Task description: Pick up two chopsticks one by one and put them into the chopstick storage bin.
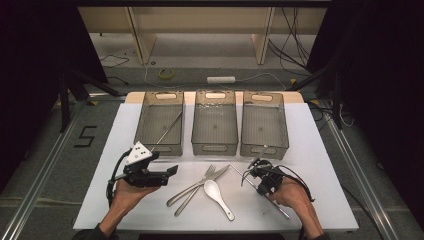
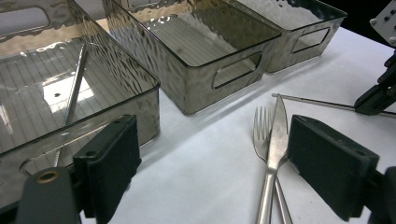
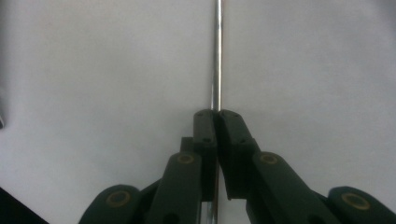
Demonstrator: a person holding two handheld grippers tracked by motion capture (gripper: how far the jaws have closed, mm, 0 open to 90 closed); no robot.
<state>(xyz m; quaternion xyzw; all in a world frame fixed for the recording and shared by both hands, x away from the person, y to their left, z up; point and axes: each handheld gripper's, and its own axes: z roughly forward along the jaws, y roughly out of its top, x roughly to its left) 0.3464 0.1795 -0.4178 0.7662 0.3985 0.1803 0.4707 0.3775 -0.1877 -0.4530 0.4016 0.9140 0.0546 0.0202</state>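
My right gripper [image 1: 256,172] [image 3: 216,114] is shut on a thin metal chopstick [image 3: 217,56], which lies on the white board [image 1: 310,165] and runs from near the bins back past the hand [image 1: 281,210]. My left gripper [image 1: 171,171] [image 2: 212,154] is held open above the board at the left, with nothing between its pads. A fork [image 1: 200,184] [image 2: 261,128], a knife [image 1: 214,176] [image 2: 279,130] and a white spoon [image 1: 218,195] lie between the two grippers. In the left gripper view the chopstick [image 2: 313,101] reaches toward the knife's tip.
Three grey see-through bins stand in a row behind the cutlery: left [image 1: 160,148], middle [image 1: 214,148], right [image 1: 263,149]. Another metal chopstick [image 1: 170,127] [image 2: 74,88] lies slanted in the left bin. Cables and table legs are on the floor beyond.
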